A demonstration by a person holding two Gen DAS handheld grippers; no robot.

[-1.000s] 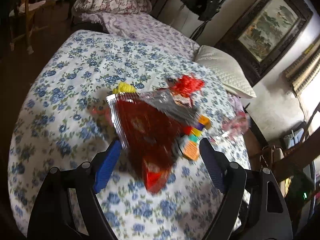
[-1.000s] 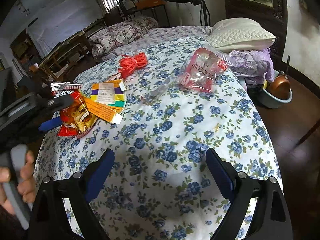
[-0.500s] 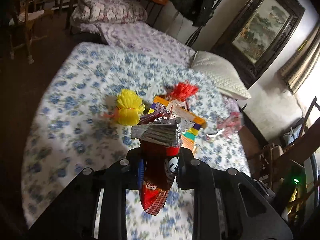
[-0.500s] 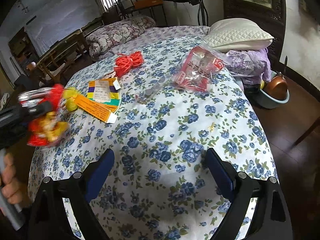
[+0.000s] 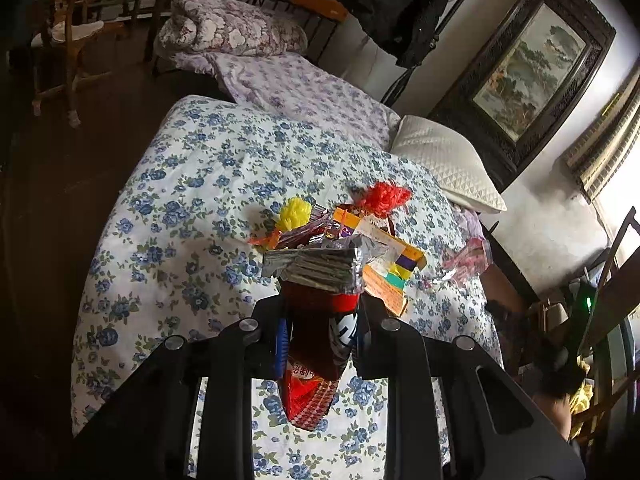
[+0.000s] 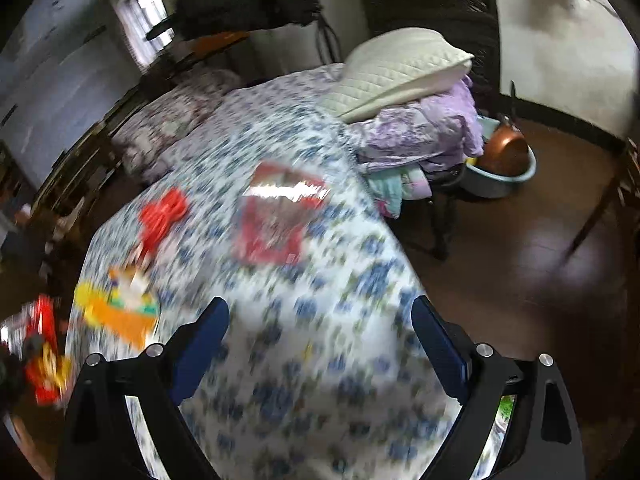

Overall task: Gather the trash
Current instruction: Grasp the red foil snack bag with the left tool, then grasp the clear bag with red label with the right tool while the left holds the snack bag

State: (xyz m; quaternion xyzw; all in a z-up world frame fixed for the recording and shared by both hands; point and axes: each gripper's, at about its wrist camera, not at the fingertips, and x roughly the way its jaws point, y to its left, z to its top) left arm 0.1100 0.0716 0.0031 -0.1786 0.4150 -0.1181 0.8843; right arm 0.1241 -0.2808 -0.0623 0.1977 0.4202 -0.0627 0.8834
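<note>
In the left wrist view the left gripper point(image 5: 318, 332) is sitting at the bottom centre of the frame, its jaws drawn close together and pinching a red snack bag point(image 5: 316, 344) between the pads. The bag is standing upright in the grip, its crumpled silver top point(image 5: 316, 266) spreading out above the fingers and its red lower end hanging below them, clear of the flowered bedspread point(image 5: 208, 168).

Just behind the bag, near the middle of the frame, more litter is lying on the bedspread: a yellow tuft point(image 5: 295, 211), a red tuft point(image 5: 383, 196) and a flat multicoloured paper packet point(image 5: 394, 264). A clear plastic bag with red print point(image 5: 468, 258) is lying further right, near the edge of the bed. A white pillow point(image 5: 444, 164) is resting at the upper right.

The right wrist view is blurring heavily. The right gripper point(image 6: 320, 344) is hovering over the bedspread at the bottom of the frame with its jaws spread wide and nothing between them. The clear plastic bag point(image 6: 276, 216) is showing just above centre, the red tuft point(image 6: 164, 212) to its left, and the held snack bag point(image 6: 44, 360) at the lower left edge.
</note>
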